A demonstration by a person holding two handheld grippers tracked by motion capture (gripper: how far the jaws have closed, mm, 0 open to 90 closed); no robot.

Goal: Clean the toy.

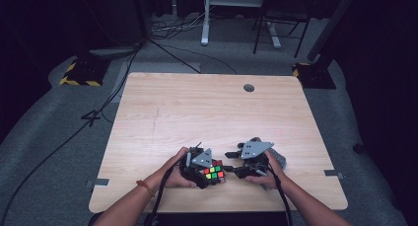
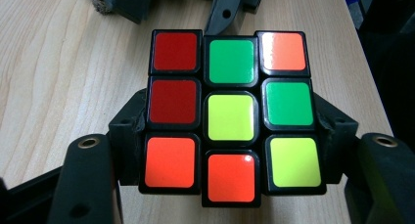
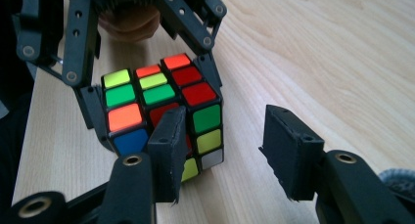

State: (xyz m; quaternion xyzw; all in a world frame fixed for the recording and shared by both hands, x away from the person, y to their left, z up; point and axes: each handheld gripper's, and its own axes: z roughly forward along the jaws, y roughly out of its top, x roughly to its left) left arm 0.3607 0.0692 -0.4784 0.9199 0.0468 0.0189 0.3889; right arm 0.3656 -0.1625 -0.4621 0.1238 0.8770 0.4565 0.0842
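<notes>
A scrambled Rubik's cube [image 1: 214,172] sits low over the table near its front edge, with my left gripper [image 1: 209,175] shut on it. In the left gripper view the two black jaws press the cube [image 2: 230,116] on its left and right sides; the top face shows red, green, orange and yellow stickers. My right gripper [image 1: 232,163] stands open just to the right of the cube. In the right gripper view one of its jaws is in front of the cube's [image 3: 161,94] near face and the other is over bare wood. Whether that jaw touches the cube I cannot tell.
The wooden table [image 1: 197,112] stretches away behind the hands, with a cable hole [image 1: 249,88] near its far edge. Something grey and soft [image 1: 280,159] lies under the right hand. Cables, desk legs and yellow-black stand feet [image 1: 79,75] are on the floor beyond.
</notes>
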